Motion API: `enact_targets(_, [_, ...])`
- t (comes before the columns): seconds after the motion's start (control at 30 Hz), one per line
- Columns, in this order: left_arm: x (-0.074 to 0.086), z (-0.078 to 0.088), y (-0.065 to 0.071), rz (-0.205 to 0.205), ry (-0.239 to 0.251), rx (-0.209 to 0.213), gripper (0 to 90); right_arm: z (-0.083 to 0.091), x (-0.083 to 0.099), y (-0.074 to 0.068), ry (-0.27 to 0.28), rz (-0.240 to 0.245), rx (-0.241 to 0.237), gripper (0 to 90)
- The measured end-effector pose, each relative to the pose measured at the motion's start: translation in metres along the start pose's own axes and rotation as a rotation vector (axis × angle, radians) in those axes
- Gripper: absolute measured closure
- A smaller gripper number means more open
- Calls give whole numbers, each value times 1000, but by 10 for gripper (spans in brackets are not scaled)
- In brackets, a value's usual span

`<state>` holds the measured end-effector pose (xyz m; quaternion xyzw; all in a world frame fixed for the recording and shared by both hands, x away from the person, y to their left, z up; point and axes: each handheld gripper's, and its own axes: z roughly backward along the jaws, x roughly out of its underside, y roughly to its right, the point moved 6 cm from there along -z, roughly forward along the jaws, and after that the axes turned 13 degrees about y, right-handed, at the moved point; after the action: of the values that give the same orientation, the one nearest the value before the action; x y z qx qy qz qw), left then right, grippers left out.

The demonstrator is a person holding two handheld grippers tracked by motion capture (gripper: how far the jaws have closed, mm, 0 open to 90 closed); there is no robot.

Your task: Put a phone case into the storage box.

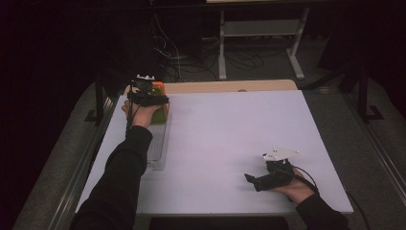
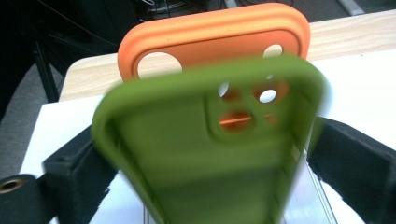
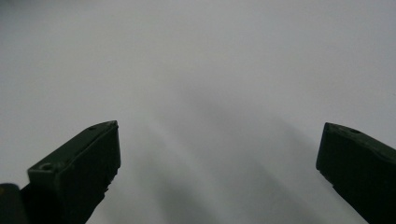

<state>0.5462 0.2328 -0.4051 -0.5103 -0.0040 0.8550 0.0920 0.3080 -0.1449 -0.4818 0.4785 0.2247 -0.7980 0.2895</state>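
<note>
The left hand-held gripper (image 1: 154,99) is far out at about 10 o'clock on the tabletop (image 1: 230,139). Its jaws are spread wide. The green phone case (image 2: 210,144) sits between them, and looks let go. It leans against the orange phone case (image 2: 212,35), over a clear rack (image 1: 158,143). This looks like the put-down step. Next, the left hand should pull back gently so the cases stay standing. The right hand-held gripper (image 1: 250,181) rests at 5 o'clock, jaws spread, pinching nothing.

Green phone case (image 2: 205,154), hollow side up, tilted, blurred, in front of upright orange phone case (image 2: 215,39)
</note>
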Motion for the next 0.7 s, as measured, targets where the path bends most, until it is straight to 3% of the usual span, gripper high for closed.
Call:
enact_targets(0.17, [-5, 6, -5, 14, 28, 17, 0, 0, 0, 0, 0, 0, 0, 0])
enact_targets(0.33, [-10, 20, -5, 6, 43, 80, 0, 0, 0, 0, 1, -1, -1, 0])
enact_targets(0.7, [-8, 64, 19, -46, 60, 374, 0, 0, 0, -1, 0, 5, 1, 0])
